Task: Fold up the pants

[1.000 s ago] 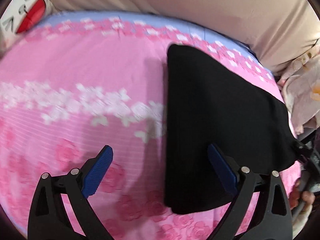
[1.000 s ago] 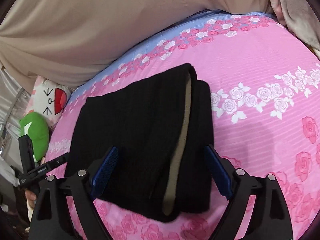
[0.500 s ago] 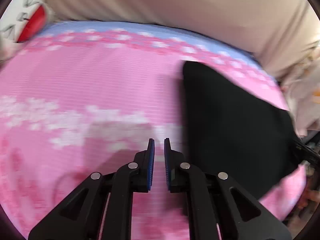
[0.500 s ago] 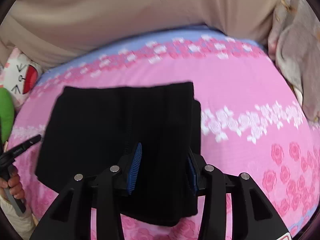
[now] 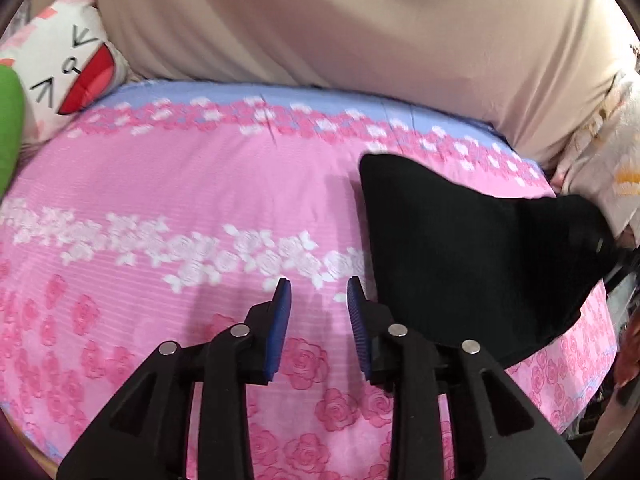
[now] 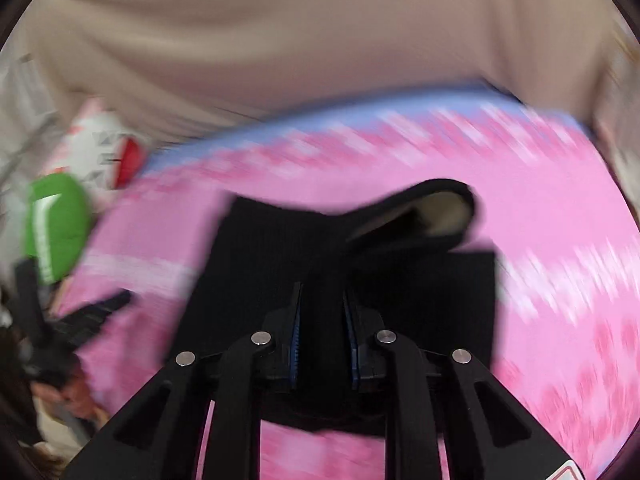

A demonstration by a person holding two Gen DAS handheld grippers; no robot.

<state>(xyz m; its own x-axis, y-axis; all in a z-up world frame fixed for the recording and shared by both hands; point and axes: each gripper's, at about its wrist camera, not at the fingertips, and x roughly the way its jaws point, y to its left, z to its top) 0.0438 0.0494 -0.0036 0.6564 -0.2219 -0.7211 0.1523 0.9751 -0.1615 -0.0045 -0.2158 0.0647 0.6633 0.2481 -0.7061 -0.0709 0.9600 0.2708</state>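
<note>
The folded black pants are lying on a bed covered by a pink rose-print sheet, toward the right of the left wrist view.

Left claw: its blue pads are standing a little apart and the jaws are opening. Nothing is sitting between them; only the sheet is showing through the gap. The pants' near edge is lying just beside the right pad, not in the grip.

Right claw: the jaws are closing, and black fabric of the pants is filling the gap between the pads, which are pressing on it. A flap of the garment is lifting up beyond the claw, and its pale inner lining is showing. This view is blurring heavily.

A beige cloth is hanging behind the bed. A white cartoon-face pillow and a green object are sitting at the far left corner. The left claw is showing at the left edge of the right wrist view.
</note>
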